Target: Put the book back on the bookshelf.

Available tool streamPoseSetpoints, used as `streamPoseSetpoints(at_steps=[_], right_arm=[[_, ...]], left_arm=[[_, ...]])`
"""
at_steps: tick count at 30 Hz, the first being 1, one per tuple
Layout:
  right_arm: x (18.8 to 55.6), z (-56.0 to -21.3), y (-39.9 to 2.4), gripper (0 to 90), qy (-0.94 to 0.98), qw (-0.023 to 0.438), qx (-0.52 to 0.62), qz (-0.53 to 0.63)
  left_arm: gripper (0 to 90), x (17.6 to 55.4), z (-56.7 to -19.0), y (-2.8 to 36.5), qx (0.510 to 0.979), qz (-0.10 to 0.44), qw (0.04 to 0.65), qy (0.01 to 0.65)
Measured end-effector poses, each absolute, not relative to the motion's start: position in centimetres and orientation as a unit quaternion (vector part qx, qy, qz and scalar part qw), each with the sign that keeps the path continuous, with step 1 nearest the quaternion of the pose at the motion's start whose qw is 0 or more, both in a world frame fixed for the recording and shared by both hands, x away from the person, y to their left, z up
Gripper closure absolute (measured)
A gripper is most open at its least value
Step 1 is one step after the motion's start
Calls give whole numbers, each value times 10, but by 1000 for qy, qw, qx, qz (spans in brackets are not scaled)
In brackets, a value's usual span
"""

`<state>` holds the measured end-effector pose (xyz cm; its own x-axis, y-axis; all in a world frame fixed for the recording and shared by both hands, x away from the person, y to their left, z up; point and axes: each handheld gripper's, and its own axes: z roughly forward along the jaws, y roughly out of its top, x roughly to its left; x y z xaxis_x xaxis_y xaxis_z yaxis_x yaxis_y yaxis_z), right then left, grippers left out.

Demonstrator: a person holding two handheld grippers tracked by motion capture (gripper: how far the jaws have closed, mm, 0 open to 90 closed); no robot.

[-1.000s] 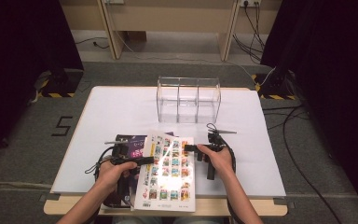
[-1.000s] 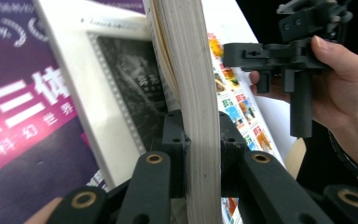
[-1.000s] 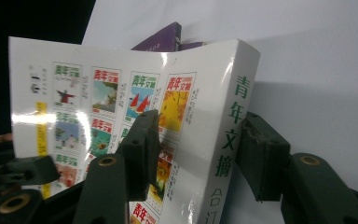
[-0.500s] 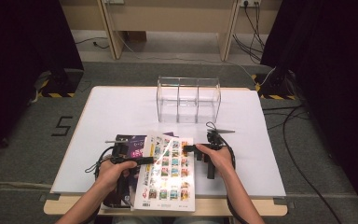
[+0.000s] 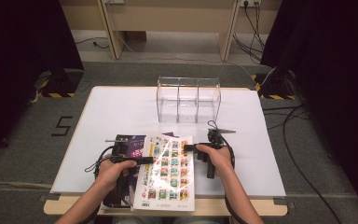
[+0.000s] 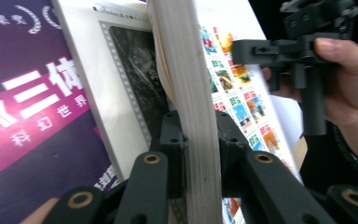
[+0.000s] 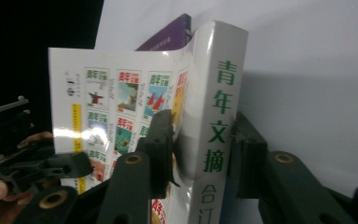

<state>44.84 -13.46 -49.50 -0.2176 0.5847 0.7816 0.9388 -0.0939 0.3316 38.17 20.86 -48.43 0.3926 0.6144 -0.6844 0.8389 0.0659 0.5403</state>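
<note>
Right tongs [image 7: 200, 154] have just been closing around the white book's [image 5: 168, 172] spine; my left tongs [image 6: 199, 154] pinch its page edge. It sits tilted atop the purple book [image 5: 128, 144], so lifting it looks next.

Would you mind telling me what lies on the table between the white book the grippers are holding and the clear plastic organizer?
Nothing: in the high view, bare white table separates the white book from the clear organizer.
</note>
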Motion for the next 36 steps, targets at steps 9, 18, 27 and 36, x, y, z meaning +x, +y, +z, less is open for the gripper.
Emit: streamPoseSetpoints(at_steps=[9,18,27,36], right_arm=[[444,-475,-123,714,-662,167,-578,-446],[441,-466,-114,697,-701,117,-558,-429],[439,-467,-114,700,-697,111,-560,-434],[436,-468,-114,700,-694,100,-557,-445]], left_arm=[[563,376,-474,216,705,-12,458,541],[492,364,-457,252,678,33,485,551],[492,360,-470,261,667,27,488,562],[490,357,-478,264,649,19,500,573]])
